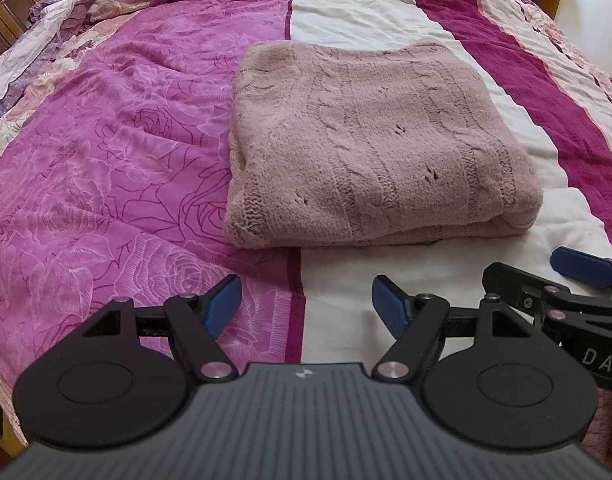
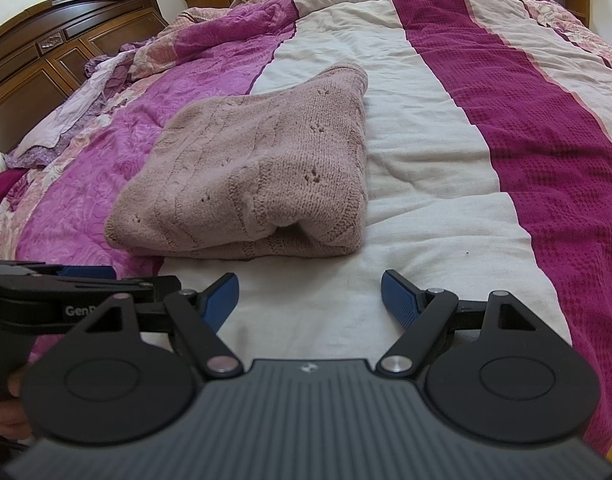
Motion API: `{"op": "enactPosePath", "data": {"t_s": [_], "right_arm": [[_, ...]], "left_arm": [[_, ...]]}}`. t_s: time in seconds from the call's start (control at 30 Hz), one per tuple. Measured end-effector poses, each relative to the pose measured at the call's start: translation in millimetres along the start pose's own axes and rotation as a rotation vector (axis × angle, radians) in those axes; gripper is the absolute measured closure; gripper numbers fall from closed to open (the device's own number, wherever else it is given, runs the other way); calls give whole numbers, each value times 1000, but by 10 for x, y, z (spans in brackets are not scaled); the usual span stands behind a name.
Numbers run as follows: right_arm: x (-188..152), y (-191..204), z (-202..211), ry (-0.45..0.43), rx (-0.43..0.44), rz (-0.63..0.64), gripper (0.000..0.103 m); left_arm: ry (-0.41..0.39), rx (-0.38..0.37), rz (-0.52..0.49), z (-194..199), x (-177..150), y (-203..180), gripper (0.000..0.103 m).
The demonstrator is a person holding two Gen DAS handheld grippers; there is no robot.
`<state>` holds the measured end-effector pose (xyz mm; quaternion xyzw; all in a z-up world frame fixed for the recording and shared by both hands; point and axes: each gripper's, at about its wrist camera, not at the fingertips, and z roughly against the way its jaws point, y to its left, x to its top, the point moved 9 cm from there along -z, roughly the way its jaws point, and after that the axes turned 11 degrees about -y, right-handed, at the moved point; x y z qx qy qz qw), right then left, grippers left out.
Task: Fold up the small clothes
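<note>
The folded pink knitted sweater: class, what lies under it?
The sweater rests on the bed's quilt, straddling the seam where the pink rose-print panel meets the white stripe. Its own folded layers show at the near edge; the covered quilt and anything tucked inside cannot be seen.

Sweater (image 1: 365, 148): pale pink cable knit, fuzzy, matt. Quilt (image 1: 106, 152): printed cotton-like cloth, slight sheen; magenta stripe (image 2: 545, 128) waffle-textured. Headboard (image 2: 46, 52): varnished wood, glossy. Gripper pads (image 2: 399, 302): blue, ribbed, probably rubber.
</note>
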<state>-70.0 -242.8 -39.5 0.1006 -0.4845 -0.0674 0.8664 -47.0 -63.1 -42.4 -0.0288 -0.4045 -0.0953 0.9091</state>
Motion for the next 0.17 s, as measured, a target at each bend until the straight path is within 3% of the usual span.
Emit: {"op": "enactPosePath", "data": {"t_s": [0.17], "right_arm": [[-1, 1, 1, 0, 0, 0, 23]], "left_arm": [[7, -2, 6, 4, 8, 14, 25]]}}
